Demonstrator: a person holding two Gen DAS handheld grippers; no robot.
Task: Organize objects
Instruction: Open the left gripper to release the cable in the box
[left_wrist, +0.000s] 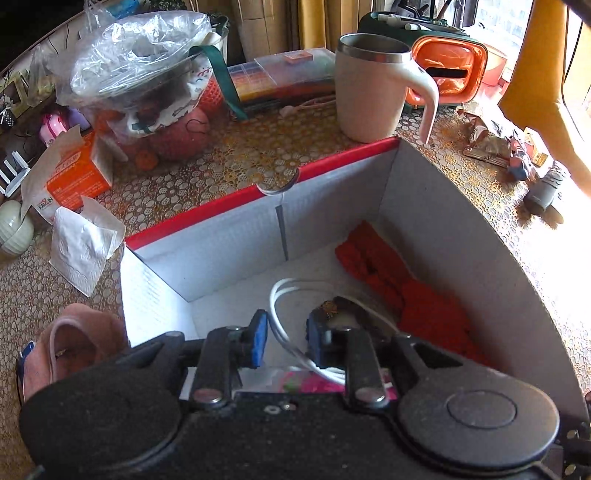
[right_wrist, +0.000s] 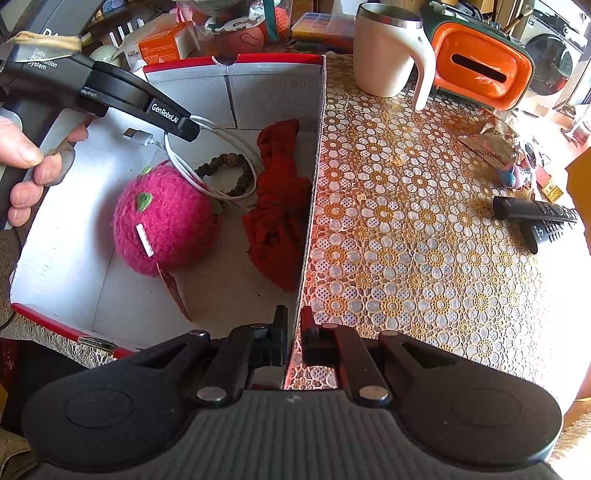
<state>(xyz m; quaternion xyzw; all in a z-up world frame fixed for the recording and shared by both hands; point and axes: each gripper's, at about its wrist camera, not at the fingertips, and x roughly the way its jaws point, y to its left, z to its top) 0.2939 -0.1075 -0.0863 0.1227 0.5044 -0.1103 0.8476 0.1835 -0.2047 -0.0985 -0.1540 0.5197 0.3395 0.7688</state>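
The left gripper (left_wrist: 285, 341) hangs inside the red-rimmed white box (left_wrist: 229, 236), its blue pads (left_wrist: 259, 338) parted a little with a looped white cable (left_wrist: 280, 295) running between them; whether either pad still presses the cable cannot be told. From the right wrist view the same gripper (right_wrist: 184, 129) reaches in from the box's left wall, a hand (right_wrist: 26, 162) on its grip, and the cable (right_wrist: 207, 155) droops from its tip, one USB plug (right_wrist: 131, 133) free in the air near the far left corner.

The right gripper (right_wrist: 293, 343) has its jaws pressed together on the box's right wall (right_wrist: 312, 206), pinching the cardboard at the near right corner.

Four things are in the box: one cable, one beaded bracelet (right_wrist: 229, 173) lying on the floor under the cable's loop, one fuzzy pink strawberry-shaped ball (right_wrist: 166, 218) near the left wall, and one crumpled red cloth (right_wrist: 277, 206) along the right wall.

On the lace-covered table (right_wrist: 424, 258) outside the box stand one cream mug (right_wrist: 388, 55) just beyond the far right corner, one orange tissue holder (right_wrist: 480, 66) beside it, and two black remotes (right_wrist: 535, 218) near the table's right edge. To the box's left lie one pink slipper (left_wrist: 81, 343), one white tissue (left_wrist: 85, 240) and one orange carton (left_wrist: 77, 173).
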